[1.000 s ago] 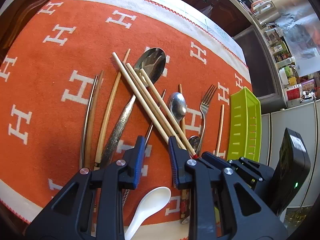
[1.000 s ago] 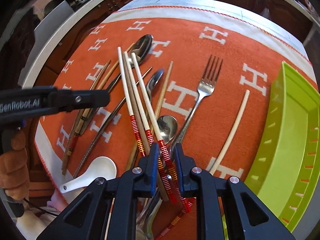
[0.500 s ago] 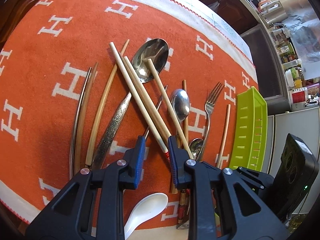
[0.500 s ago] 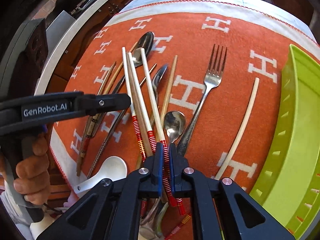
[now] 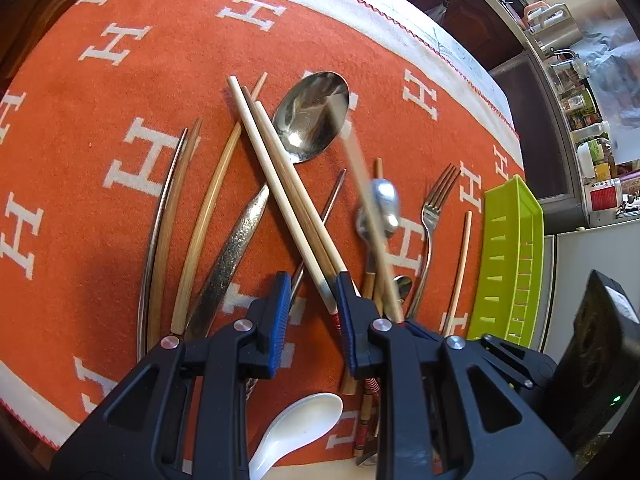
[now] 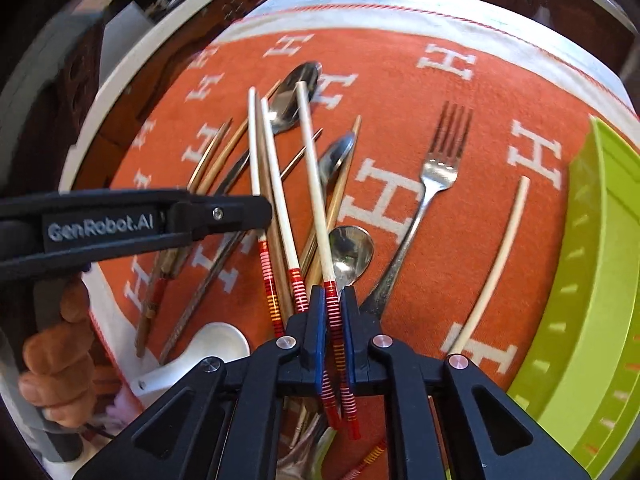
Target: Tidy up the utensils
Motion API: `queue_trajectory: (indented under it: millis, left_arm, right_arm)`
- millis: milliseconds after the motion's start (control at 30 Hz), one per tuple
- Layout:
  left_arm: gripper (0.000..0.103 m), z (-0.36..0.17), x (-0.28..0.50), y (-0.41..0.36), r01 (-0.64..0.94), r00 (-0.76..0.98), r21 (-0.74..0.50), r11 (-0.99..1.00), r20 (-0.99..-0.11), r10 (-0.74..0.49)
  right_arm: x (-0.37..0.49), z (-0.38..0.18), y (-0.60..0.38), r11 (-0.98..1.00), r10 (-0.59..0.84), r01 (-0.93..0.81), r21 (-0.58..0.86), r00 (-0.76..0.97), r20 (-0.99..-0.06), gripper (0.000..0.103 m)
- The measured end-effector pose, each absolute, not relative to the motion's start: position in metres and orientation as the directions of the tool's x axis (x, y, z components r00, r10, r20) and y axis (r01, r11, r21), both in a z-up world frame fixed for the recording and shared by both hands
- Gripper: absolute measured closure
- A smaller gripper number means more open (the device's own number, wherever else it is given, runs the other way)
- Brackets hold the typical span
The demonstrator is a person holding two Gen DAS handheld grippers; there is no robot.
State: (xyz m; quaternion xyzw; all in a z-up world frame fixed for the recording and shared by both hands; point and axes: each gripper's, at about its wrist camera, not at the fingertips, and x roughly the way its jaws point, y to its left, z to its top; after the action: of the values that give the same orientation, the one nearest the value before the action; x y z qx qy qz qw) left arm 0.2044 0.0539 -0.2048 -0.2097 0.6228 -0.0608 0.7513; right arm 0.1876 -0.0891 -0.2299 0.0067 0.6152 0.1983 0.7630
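Note:
Utensils lie mixed on an orange H-patterned cloth (image 6: 460, 264). My right gripper (image 6: 333, 304) is shut on a pale chopstick with a red striped end (image 6: 316, 192) and holds it lifted above the pile; it shows blurred in the left wrist view (image 5: 368, 208). Two matching chopsticks (image 6: 266, 184) lie crossed over a large spoon (image 5: 314, 116). My left gripper (image 5: 310, 308) is open and empty, with its jaws on either side of those two chopsticks (image 5: 280, 184). A fork (image 6: 436, 176) and two small spoons (image 6: 350, 248) lie nearby.
A lime green tray (image 6: 592, 280) stands at the right; it also shows in the left wrist view (image 5: 508, 256). A white ceramic spoon (image 5: 296, 420) lies near the cloth's front edge. Curved wooden sticks (image 5: 200, 216) lie to the left, and a single pale stick (image 6: 496, 260) beside the tray.
My right gripper closed on one red-ended chopstick and lifted it away from the other two. The left gripper stayed open over the pile.

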Motion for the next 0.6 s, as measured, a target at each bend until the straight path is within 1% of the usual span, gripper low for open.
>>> queue_trajectory:
  millis: [233,267,333,367,400,467,600]
  left_arm:
    - [0.082,-0.207,0.208,0.045,-0.157,0.212,-0.367,0.917,-0.919,-0.332]
    - [0.086,-0.207,0.208,0.043,-0.156,0.213,-0.359,0.920,-0.922,-0.324]
    - [0.087,-0.206,0.207,0.042,-0.155,0.220,-0.350,0.924,-0.924,-0.313]
    - [0.090,-0.204,0.207,0.041,-0.155,0.229,-0.345,0.926,-0.924,-0.306]
    - [0.097,-0.203,0.207,0.042,-0.153,0.237,-0.344,0.926,-0.923,-0.303]
    - [0.099,-0.198,0.206,0.043,-0.146,0.252,-0.340,0.929,-0.921,-0.298]
    - [0.099,-0.199,0.208,0.047,-0.145,0.255,-0.331,0.933,-0.923,-0.288]
  right_arm:
    - [0.178,-0.206,-0.121,0.928,0.363,-0.177,0.326,0.244,-0.899,0.098]
    - [0.176,-0.204,-0.124,0.927,0.369,-0.168,0.335,0.249,-0.896,0.098]
    - [0.172,-0.201,-0.130,0.925,0.378,-0.153,0.349,0.260,-0.888,0.098]
    - [0.170,-0.199,-0.133,0.923,0.384,-0.147,0.357,0.264,-0.885,0.098]
    - [0.168,-0.197,-0.137,0.921,0.389,-0.137,0.365,0.268,-0.881,0.098]
    - [0.164,-0.195,-0.144,0.919,0.394,-0.126,0.374,0.271,-0.878,0.098]
    - [0.157,-0.192,-0.154,0.916,0.401,-0.113,0.385,0.274,-0.874,0.098]
